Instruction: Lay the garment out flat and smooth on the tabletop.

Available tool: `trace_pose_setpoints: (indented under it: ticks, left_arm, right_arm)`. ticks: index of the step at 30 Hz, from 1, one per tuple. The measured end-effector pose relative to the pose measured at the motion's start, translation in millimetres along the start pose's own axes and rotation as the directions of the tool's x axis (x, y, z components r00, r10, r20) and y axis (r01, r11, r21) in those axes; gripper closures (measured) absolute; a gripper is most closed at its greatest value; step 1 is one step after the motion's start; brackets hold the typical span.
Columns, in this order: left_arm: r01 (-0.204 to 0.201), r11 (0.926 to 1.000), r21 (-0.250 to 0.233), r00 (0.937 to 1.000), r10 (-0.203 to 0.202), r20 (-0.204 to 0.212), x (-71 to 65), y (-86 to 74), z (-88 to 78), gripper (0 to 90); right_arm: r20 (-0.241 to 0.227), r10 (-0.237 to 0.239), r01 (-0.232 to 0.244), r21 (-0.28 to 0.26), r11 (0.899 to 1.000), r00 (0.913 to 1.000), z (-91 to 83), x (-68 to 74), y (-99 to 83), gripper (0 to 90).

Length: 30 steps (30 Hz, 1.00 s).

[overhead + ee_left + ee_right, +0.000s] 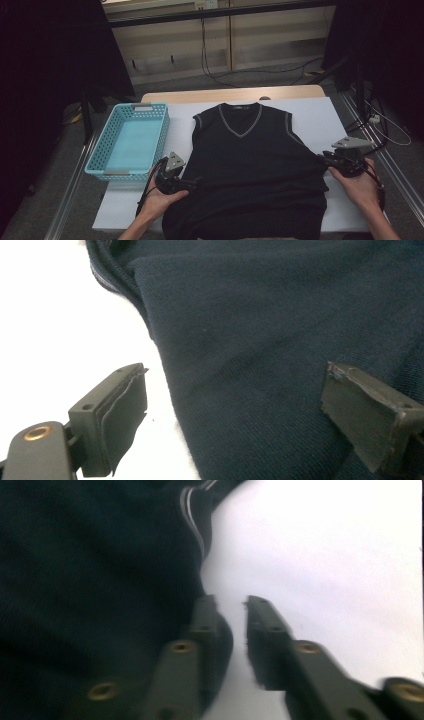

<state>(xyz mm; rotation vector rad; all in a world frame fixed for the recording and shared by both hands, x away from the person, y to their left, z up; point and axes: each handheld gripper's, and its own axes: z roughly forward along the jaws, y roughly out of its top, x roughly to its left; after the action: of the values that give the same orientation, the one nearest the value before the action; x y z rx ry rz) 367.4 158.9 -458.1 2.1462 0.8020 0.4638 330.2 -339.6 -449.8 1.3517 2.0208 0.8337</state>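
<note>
Where a neck label sits inside the collar of the dark vest (252, 150), too small to read. Vest flat at frame centre on the white bench (320, 112); blue basket (131, 141) just beside, left. Left claw (192, 184) wide open astride the vest's edge; right claw (325, 161) narrowly parted over bare bench beside the vest, gripping nothing. Grey armhole stripes plain in right gripper view.

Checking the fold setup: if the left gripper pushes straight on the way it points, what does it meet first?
Most likely the dark vest: the left gripper stands open across its edge, cloth directly ahead between the jaws, though how close it is remains unclear.
</note>
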Motion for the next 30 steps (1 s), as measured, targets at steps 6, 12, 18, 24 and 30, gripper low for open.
trace_pose_setpoints:
  ticks: [6,12,18,24,30]
  left_arm:
    - [-0.009,1.0,0.001,1.0,0.009,0.001,-0.9,0.0,1.0,12.1]
    - [-0.009,0.9999,0.005,1.0,0.009,0.003,-1.1,-0.1,2.0,12.1]
    - [-0.015,0.9999,0.006,0.9999,0.015,0.005,-2.9,0.0,1.8,12.3]
    - [-0.014,0.9999,0.009,0.9999,0.014,0.005,-1.4,-0.2,1.3,12.3]
    - [-0.022,0.9997,0.011,0.9997,0.022,0.007,-2.9,-0.6,1.8,12.4]
  right_arm:
    - [0.002,0.021,-0.021,-0.003,1.0,0.9998,24.8,-8.6,17.3,71.0]
    - [-0.086,-0.023,0.022,-0.01,1.0,0.996,39.4,10.1,24.4,56.2]
    - [-0.143,-0.057,0.058,0.0,0.998,0.9881,48.5,22.5,24.9,53.1]
    - [-0.197,-0.09,0.086,-0.031,0.996,0.9763,41.8,30.3,25.3,54.8]
    - [-0.259,-0.067,0.063,-0.023,0.998,0.9636,45.8,26.9,23.2,54.7]
